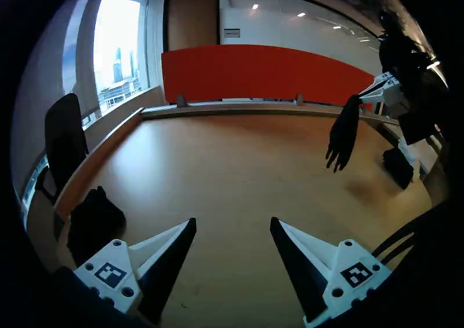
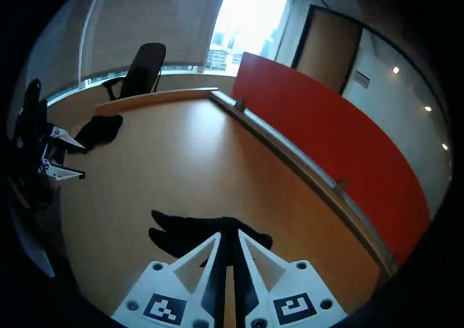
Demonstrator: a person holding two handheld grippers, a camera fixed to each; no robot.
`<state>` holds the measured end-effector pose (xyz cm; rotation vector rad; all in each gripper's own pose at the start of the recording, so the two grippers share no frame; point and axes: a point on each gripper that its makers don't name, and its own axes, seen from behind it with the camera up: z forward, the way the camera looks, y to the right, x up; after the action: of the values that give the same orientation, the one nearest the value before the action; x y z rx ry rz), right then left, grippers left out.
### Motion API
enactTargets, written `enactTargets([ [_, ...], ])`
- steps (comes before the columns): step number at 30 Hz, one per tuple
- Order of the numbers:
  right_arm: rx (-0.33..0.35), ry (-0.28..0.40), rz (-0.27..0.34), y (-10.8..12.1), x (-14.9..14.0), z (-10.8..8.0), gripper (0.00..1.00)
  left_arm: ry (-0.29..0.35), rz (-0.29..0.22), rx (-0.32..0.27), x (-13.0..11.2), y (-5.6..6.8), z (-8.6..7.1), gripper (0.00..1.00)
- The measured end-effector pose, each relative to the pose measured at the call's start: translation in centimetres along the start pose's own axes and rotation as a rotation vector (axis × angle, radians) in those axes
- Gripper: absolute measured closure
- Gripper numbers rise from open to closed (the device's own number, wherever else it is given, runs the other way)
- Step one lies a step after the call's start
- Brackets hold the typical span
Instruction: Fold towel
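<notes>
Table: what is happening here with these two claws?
A person holds a claw in each hand above a wooden table. The right claw is shut on a dark cloth, which hangs in the air. The left claw is open and empty. Another dark heap lies near the table's edge.

Left cam rides low behind the left tool (image 1: 232, 220), pretty close over the bench (image 1: 232, 165), facing straight at the red divider (image 1: 261, 72) with the window (image 1: 119, 49) off to its left. Right cam sits behind the right tool (image 2: 229, 234), looking along the divider toward that window, bench close below. Both catch the bench top, divider, window and chair (image 1: 64, 130), and each sees the other tool far off at its edge.
</notes>
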<state>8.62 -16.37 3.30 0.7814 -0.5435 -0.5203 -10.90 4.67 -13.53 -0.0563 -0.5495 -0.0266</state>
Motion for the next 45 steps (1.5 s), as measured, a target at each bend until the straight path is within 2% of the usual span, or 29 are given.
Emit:
enactTargets([
  [11,-0.059,-0.059,0.027,5.0,-4.7,-3.5,0.95,0.0,0.009,0.0,0.5,0.4,0.3,0.06],
  [23,-0.12,-0.099,0.108,10.4,-9.3,-7.3,0.95,-0.001,0.021,0.011,1.2,0.5,0.7,0.06],
  [36,-0.198,-0.156,0.161,15.9,-14.3,-10.8,0.95,-0.012,0.032,0.0,1.7,1.6,1.0,0.06],
  [45,-0.247,-0.192,0.187,18.9,-17.0,-12.8,0.95,-0.016,0.043,-0.009,2.0,2.5,1.3,0.06],
])
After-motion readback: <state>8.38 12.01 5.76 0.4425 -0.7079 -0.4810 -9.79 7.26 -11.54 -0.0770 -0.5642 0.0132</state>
